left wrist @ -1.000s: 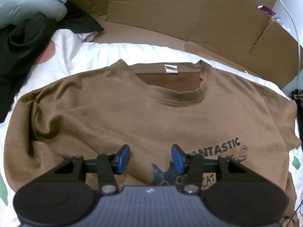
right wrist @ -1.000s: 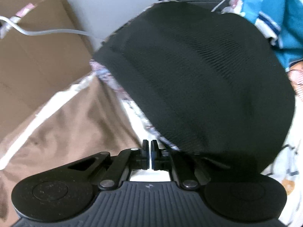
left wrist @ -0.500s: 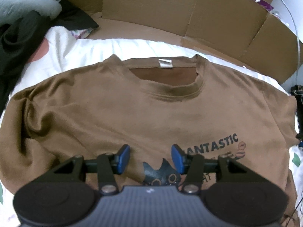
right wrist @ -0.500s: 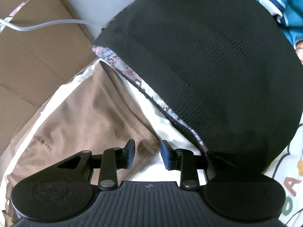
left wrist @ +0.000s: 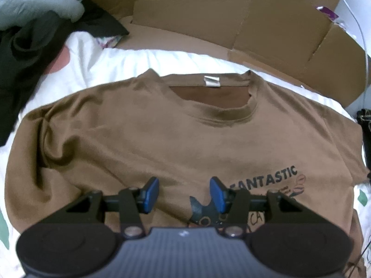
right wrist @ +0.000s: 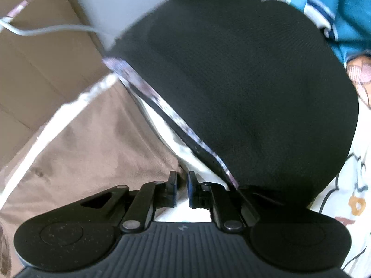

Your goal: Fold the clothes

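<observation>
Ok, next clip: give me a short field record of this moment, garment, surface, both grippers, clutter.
garment: brown T-shirt, spread face up, collar away from camera, left side wrinkled
surface: white printed bedsheet
left gripper: open, over the shirt's print
right gripper: narrow gap, by the shirt's edge, grip unclear
clutter: dark clothes, cardboard, black mesh cushion

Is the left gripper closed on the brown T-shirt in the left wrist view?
No. The left gripper hangs with its blue fingers wide apart above the brown T-shirt, gripping no cloth.

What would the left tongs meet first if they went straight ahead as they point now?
Most likely the brown shirt: it fills the view just past the open left tongs, around the chest above the cat print. Depth is unclear, so the exact spot is uncertain.
</observation>
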{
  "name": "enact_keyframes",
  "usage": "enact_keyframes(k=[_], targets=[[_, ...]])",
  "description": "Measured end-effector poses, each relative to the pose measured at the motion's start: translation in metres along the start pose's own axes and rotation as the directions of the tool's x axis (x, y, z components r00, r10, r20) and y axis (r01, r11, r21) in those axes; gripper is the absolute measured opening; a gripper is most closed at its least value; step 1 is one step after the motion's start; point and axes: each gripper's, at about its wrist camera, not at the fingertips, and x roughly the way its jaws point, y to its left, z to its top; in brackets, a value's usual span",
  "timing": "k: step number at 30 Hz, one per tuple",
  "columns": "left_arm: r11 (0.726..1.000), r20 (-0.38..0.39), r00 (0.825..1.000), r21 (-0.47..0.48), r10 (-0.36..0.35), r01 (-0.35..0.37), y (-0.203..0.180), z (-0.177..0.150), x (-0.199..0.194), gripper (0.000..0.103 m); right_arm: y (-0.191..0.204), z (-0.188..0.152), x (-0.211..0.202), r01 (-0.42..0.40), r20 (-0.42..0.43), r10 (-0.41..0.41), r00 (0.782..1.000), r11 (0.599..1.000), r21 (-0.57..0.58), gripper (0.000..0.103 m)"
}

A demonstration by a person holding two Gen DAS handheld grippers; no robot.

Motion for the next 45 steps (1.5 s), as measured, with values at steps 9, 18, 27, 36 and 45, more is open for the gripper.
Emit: enact_keyframes(k=[9,18,27,36,45], targets=[[0.999,0.019,0.999,-0.024,0.046,-0.045,0.014,0.007,-0.002,0.052,0.035,0.02,-0.012,-0.175,0.069,0.183,0.981,0.978,-0.117,0.011],[0.983,0.036,0.988,-0.109,0.151,-0.146,0.069,0.005,-0.017,0.052,0.123,0.014,0.015,-0.367,-0.096,0.354,0.93,0.885,-0.288,0.011],[0.957,0.034,0.971,-0.181,0.236,-0.226,0.115,-0.001,-0.035,0.052,0.193,-0.008,0.038,-0.381,-0.121,0.367,0.922,0.806,-0.454,0.029],[0.92,0.009,0.946,-0.237,0.323,-0.312,0.149,-0.002,-0.051,0.052,0.22,-0.008,0.069,-0.273,-0.066,0.276,0.959,0.833,-0.481,0.031],[0.896,-0.03,0.933,-0.267,0.359,-0.354,0.166,-0.012,-0.065,0.052,0.23,-0.003,0.081,-0.236,-0.014,0.26,0.966,0.854,-0.463,0.03]])
